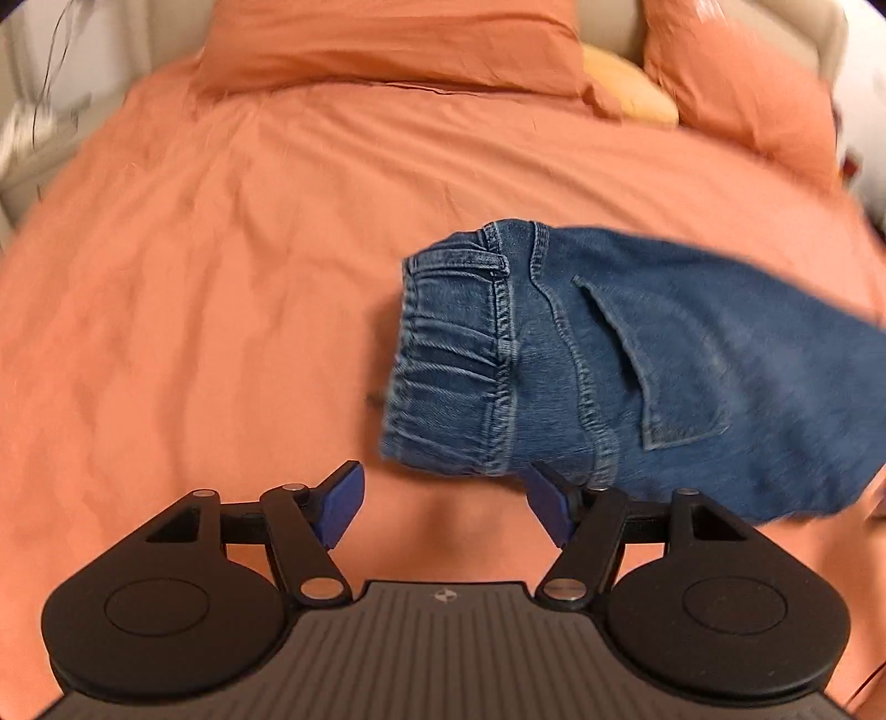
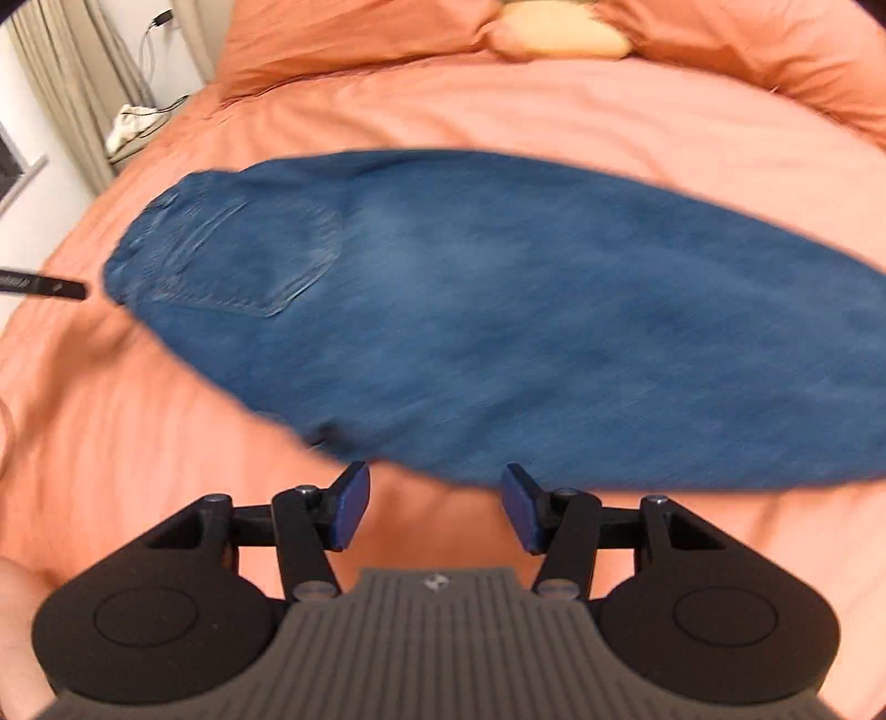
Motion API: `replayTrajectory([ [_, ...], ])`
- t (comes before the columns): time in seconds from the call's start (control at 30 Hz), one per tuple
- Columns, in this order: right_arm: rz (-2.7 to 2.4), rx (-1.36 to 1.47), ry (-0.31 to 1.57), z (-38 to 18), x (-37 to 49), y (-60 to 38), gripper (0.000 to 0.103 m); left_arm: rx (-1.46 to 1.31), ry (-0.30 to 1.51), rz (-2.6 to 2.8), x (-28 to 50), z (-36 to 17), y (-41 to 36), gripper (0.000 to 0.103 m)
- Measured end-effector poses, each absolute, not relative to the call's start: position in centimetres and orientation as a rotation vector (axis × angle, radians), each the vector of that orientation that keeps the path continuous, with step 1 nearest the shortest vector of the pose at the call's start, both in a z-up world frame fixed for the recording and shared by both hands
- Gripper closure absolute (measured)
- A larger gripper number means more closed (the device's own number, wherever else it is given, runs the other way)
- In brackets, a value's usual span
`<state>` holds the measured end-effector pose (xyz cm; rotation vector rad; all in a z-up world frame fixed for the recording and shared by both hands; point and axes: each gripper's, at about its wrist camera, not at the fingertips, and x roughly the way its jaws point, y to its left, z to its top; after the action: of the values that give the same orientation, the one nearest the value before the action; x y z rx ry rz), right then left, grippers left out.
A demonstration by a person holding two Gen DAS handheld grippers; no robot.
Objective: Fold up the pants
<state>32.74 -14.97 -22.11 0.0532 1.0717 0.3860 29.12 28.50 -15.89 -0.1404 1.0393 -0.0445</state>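
Note:
Blue denim pants lie on the orange bed cover, folded lengthwise with a back pocket facing up and the waistband at the left. In the right wrist view the pants stretch across the frame, blurred. My left gripper is open and empty, just in front of the waistband's near corner. My right gripper is open and empty, just short of the pants' near edge. A dark part of the left gripper shows at the left edge of the right wrist view.
The bed is covered in an orange duvet. Orange pillows and a yellow pillow lie at the head. A curtain, cables and a white cloth are beside the bed at the left.

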Motion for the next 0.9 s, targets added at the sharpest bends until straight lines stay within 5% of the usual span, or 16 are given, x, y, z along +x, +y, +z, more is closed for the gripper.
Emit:
replayTrajectory([
  [0.6, 0.388, -0.211, 0.964, -24.4, 33.8, -6.4, 0.067, -0.668, 1.014, 0.024, 31.2, -21.9, 32.7, 0.014],
  [0.67, 0.412, -0.189, 0.986, -24.9, 34.0, -6.1, 0.091, -0.702, 0.999, 0.036, 31.5, -22.1, 32.8, 0.035],
  [0.7, 0.412, -0.195, 0.987, -24.8, 33.8, -6.0, 0.092, -0.691, 0.991, 0.044, 31.6, -21.9, 32.6, 0.041],
  [0.77, 0.426, -0.21, 0.98, -24.1, 33.4, -6.0, 0.099, -0.63, 0.965, 0.047, 31.8, -20.4, 32.1, 0.071],
  [0.9, 0.458, -0.145, 0.938, -20.8, 32.7, -6.9, 0.102, -0.559, 0.902, 0.065, 31.8, -15.5, 31.9, 0.085],
])
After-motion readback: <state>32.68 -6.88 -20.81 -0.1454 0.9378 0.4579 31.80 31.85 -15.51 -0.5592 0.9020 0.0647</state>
